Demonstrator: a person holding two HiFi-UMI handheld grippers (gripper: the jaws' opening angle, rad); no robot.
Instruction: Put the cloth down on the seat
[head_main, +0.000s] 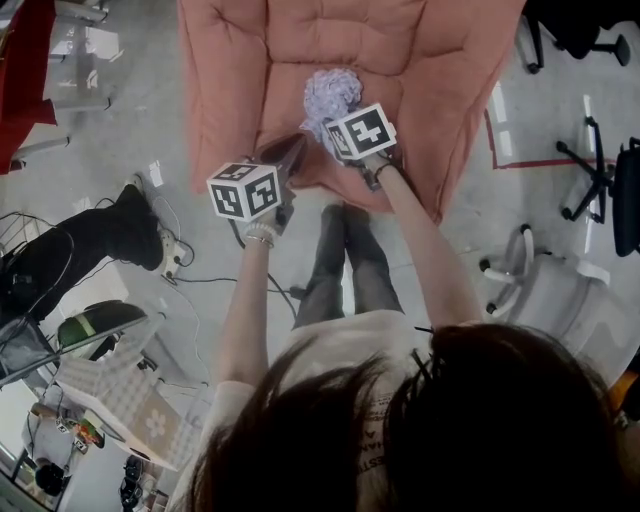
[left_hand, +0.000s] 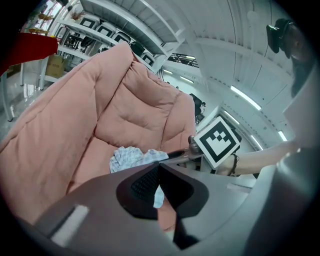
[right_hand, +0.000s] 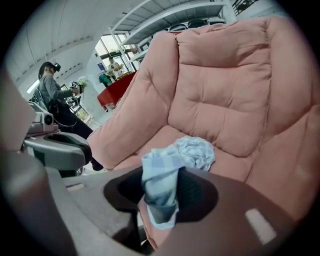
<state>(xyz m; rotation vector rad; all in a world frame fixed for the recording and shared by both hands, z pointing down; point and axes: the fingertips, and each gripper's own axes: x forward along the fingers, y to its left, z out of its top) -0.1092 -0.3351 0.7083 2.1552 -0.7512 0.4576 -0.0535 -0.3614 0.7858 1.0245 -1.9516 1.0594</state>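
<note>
Cloth (head_main: 332, 93): pale blue-white, bunched on seat (right_hand: 161, 136) of pink armchair (head_main: 225, 90), mid-cushion toward front edge. One end of cloth rose from bunch into right gripper (right_hand: 161, 172).
Status of right gripper: jaws stood partway apart, pads bore on either side of cloth end, end hung down between them.
Status of left gripper (left_hand: 159, 166): jaw tips together, nothing held. Sat just left of right gripper, above seat's front edge, apart from cloth.
</note>
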